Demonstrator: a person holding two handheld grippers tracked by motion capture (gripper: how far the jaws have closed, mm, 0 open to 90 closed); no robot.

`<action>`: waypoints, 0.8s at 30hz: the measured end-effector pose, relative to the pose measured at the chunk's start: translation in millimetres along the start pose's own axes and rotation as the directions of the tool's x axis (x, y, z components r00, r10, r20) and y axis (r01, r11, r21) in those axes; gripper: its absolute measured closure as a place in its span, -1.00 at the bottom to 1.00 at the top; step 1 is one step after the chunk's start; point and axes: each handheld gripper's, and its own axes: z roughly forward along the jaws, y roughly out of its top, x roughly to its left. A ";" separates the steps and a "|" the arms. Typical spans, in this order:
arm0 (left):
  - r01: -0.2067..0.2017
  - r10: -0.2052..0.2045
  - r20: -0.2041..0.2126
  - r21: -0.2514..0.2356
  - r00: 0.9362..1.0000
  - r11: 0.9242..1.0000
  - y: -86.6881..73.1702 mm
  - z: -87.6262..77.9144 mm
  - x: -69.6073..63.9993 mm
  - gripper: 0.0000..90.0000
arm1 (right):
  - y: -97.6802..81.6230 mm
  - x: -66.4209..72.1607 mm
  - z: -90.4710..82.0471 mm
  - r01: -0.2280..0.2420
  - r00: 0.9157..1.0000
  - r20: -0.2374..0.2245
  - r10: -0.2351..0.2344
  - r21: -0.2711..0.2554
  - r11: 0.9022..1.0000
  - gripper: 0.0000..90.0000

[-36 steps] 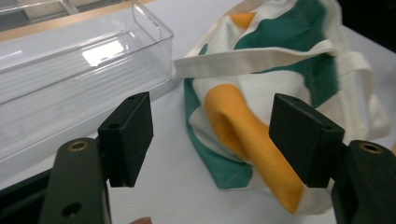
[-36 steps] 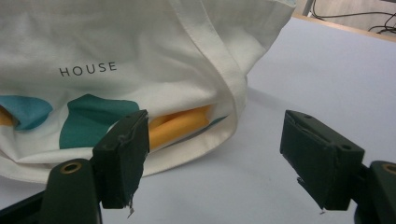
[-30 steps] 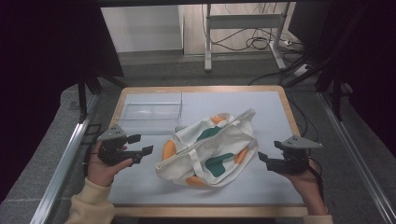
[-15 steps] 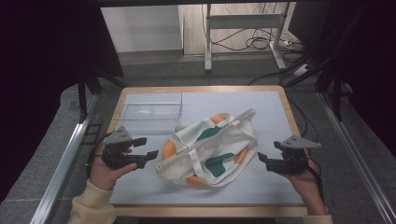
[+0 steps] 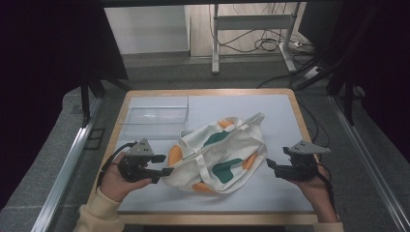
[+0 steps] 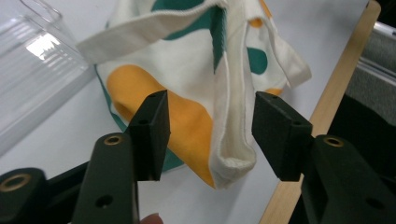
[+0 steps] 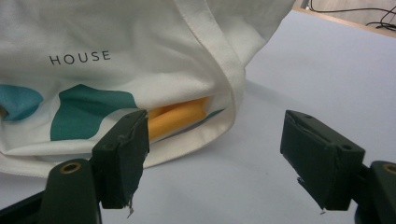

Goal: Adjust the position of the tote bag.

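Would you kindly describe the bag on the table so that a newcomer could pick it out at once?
Start at the wood-edged table with its pale top. Near its middle, just in front of the clear plastic box, lies a crumpled cloth tote bag. It is the only soft thing there: cream fabric with orange and green blobs and long cream straps.

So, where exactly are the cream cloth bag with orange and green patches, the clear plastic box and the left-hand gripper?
Cream cloth bag with orange and green patches (image 5: 217, 154): high view, middle of its printed side.
Clear plastic box (image 5: 155, 117): high view, its front wall.
Left gripper (image 6: 208, 133): left gripper view, between its fingertips.
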 end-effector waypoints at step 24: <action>-0.017 0.017 0.000 0.057 1.000 0.998 -2.1 16.7 -3.1 0.73 | 3.4 3.8 -0.6 0.019 1.000 -0.002 -0.019 0.003 1.000 -0.46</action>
